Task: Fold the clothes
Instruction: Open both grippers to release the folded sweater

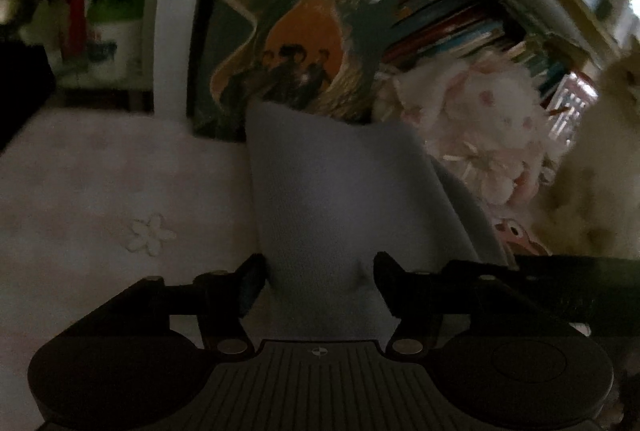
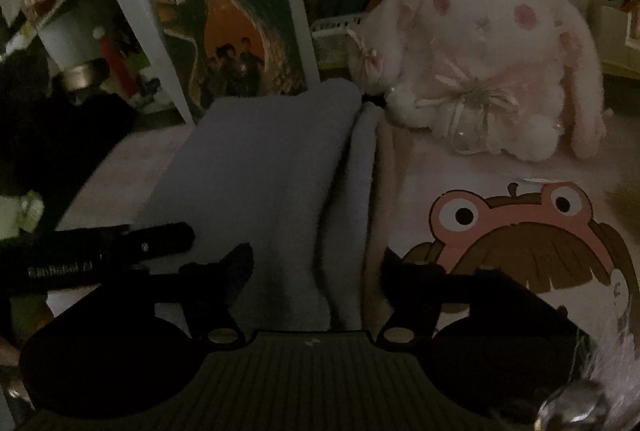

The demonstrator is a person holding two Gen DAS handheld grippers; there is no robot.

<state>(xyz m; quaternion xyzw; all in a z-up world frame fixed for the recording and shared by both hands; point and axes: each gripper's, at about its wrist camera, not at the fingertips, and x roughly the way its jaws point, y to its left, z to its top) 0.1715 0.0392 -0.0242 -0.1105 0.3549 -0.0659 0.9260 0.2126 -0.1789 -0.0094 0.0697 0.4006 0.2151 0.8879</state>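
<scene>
Left claw: your left claw [image 1: 320,281] stands released, its jaws parted with the grey garment [image 1: 332,199] lying between them, and the pads do not look pressed on the cloth.
Right claw: your right claw [image 2: 316,271] is likewise released, astride the near end of the same grey garment [image 2: 260,167].
Garment's place: it lies at centre frame in both views as a long folded strip on the pale pink bedspread [image 1: 100,199], its far end close to the upright book [image 2: 228,27].
Fold risk: the lengthwise fold shows a loose ridge along its right edge; I judge that pulling back carelessly could snag the cloth and spring the fold open.
Clutter risk: the plush rabbit [image 2: 492,59] sits just beside the far corner at upper right, and a folding sweep there might knock it or the book.
Light: the scene is dim, so you may misjudge edges.
</scene>
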